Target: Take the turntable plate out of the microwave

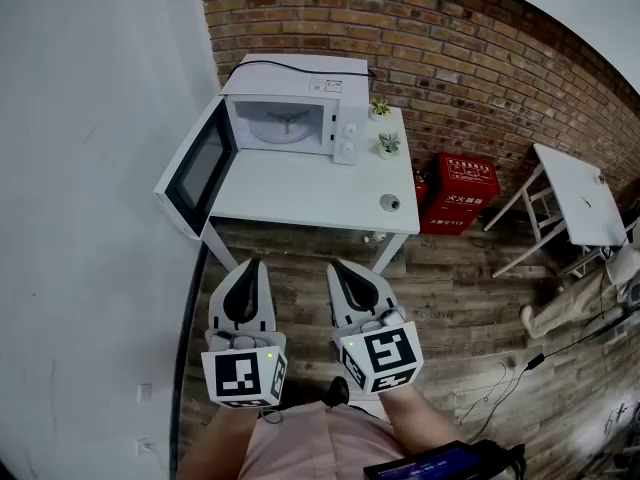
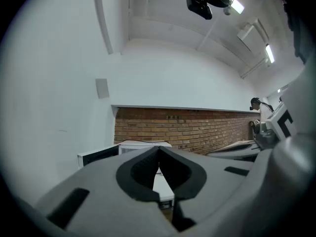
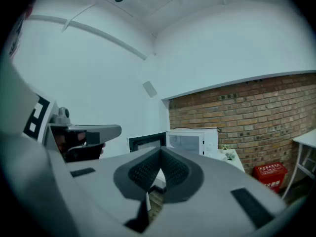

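Rough brick wall (image 1: 450, 38), wood plank floor (image 1: 460, 288), smooth white microwave (image 1: 295, 73), glass turntable plate (image 1: 283, 128), matt white table (image 1: 290, 193)

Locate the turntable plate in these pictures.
In the head view, the turntable plate lies inside the open microwave on the white table, upper centre, right of its swung-open door.

Your microwave (image 1: 295, 103) is white and sits upright at the back left of the white table (image 1: 300, 193), close against the brick wall (image 1: 450, 58). Its door (image 1: 200, 168), with the dark window, hangs wide open to the left, out past the table's edge. And there inside you've got the turntable plate (image 1: 283, 128): pale, round, lying flat on the cavity floor, with a three-armed shape showing at its centre
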